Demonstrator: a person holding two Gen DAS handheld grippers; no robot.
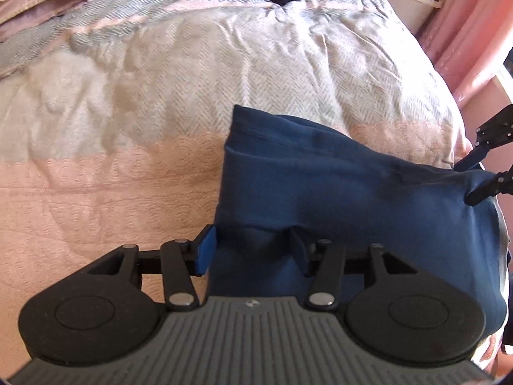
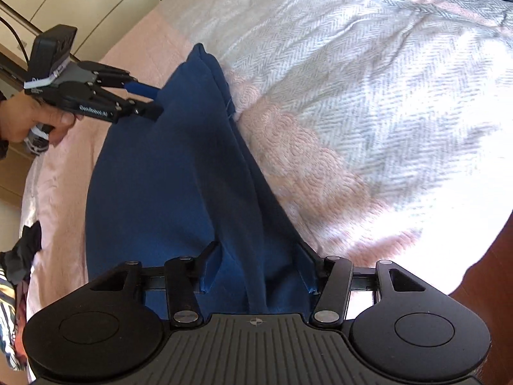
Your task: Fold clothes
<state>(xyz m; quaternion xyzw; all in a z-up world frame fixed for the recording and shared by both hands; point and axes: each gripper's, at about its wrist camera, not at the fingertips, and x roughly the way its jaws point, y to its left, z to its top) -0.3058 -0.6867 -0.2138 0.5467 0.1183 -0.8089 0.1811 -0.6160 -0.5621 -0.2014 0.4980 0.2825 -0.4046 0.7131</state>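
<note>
One garment [image 1: 336, 189], two tongs [image 1: 253, 250] [image 2: 259, 269].

White "GenRobot.AI" lettering along the side of the left gripper [image 2: 154, 99].

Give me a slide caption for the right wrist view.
Two hand-held claws, right and left, each open around an edge of a folded blue garment on a bed.
</note>
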